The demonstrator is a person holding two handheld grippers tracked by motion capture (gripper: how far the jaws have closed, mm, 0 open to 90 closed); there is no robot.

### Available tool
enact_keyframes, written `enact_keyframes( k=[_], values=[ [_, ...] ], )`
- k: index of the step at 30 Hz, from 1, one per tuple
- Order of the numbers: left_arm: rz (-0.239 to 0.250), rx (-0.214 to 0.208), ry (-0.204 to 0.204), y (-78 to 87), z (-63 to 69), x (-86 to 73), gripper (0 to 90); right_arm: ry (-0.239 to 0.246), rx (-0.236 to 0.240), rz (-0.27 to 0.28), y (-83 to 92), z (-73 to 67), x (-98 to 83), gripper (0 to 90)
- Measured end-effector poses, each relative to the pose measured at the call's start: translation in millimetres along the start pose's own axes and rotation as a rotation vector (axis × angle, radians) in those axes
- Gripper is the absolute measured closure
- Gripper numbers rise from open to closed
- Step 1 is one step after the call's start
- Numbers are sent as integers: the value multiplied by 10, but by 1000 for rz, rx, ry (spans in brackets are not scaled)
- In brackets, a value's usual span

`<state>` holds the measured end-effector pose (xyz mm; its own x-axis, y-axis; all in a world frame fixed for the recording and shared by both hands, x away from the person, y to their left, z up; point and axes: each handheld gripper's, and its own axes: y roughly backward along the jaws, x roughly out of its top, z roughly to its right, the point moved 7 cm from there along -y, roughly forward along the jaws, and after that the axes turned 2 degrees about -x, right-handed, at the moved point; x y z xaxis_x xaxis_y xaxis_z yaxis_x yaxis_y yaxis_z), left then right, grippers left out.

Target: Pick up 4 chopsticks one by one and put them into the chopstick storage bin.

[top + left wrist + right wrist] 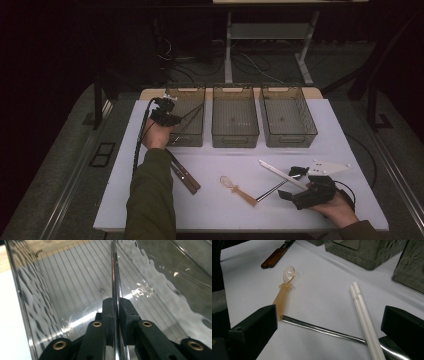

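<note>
My left gripper (167, 116) is clamped on a thin metal rod (115, 277), likely a chopstick, angled down into the leftmost bin (196, 90); its long axis runs forward along the bin floor. On the table lie wooden-handled utensils (184, 174), an amber spoon (236, 189), another metal chopstick (322, 329) and white chopsticks (363, 312). My right gripper (299, 189) is spread wide just short of those. I can read no lettering.
</note>
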<state>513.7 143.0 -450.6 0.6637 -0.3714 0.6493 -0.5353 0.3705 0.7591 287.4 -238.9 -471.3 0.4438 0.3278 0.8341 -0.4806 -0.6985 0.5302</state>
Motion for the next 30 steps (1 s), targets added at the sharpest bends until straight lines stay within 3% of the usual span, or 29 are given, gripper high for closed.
enact_keyframes(
  k=[11, 20, 27, 30],
  values=[
    [61, 2, -43, 105, 55, 79, 689, 3, 0, -4, -3, 0, -3, 5],
    [111, -108, -66, 289, 207, 119, 567, 4, -4, -6, -6, 5, -7, 5],
    [141, -127, -113, 456, 335, 89, 469, 1, -6, -8, -5, 7, -10, 5],
    [157, -152, -114, 526, 402, 58, 435, 0, -8, -8, -4, 8, -11, 5]
  ],
)
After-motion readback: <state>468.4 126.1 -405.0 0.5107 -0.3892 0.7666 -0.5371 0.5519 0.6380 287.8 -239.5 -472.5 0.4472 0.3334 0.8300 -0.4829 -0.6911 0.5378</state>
